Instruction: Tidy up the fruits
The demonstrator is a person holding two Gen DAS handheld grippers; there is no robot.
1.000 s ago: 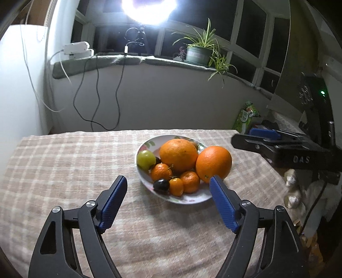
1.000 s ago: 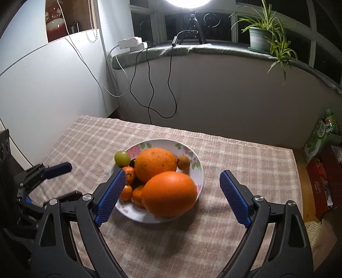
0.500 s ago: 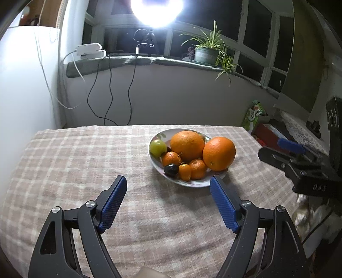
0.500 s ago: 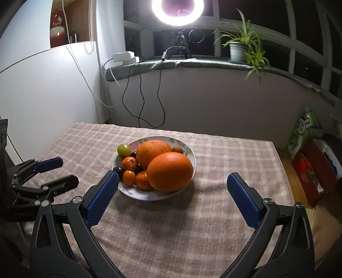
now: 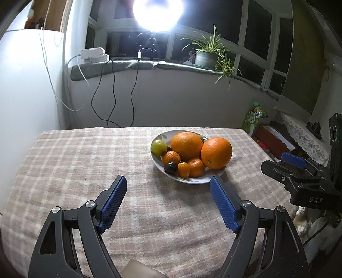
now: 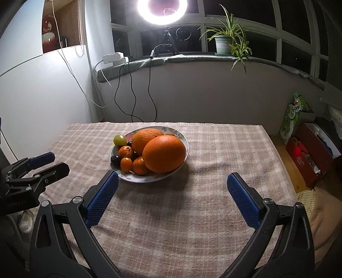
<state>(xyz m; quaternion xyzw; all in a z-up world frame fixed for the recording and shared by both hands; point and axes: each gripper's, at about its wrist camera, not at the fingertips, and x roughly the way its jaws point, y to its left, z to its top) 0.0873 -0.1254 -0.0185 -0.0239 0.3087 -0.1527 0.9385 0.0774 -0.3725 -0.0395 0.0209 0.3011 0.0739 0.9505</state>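
Two big oranges crown the plate (image 6: 185, 147) of fruit, which sits on the checked tablecloth (image 6: 213, 149) toward the far half of the table. The nearer orange (image 6: 164, 153) bulges over the plate's rim; the other orange (image 6: 146, 140) sits just behind it, partly covered from the right side. Around them crowd small mandarins (image 5: 171, 157), a green fruit (image 5: 158, 147) and a dark round one (image 5: 171, 167) whose kind is hard to make out. Something brownish peeks out at the plate's back edge in the right wrist view, mostly hidden.

Both tongs hang short of the plate with nothing between their blue pads. The left gripper (image 5: 167, 201) is spread wide over bare cloth. The right gripper (image 6: 172, 200) has just been opening, its jaws now standing wide apart and empty. From the left camera only its tip (image 5: 292, 160) shows at the picture's edge, the rest cut off.

On the window ledge, a ring light (image 6: 162, 9) glares so hard that the left view burns white. A potted plant (image 6: 224, 42) stands beside it.
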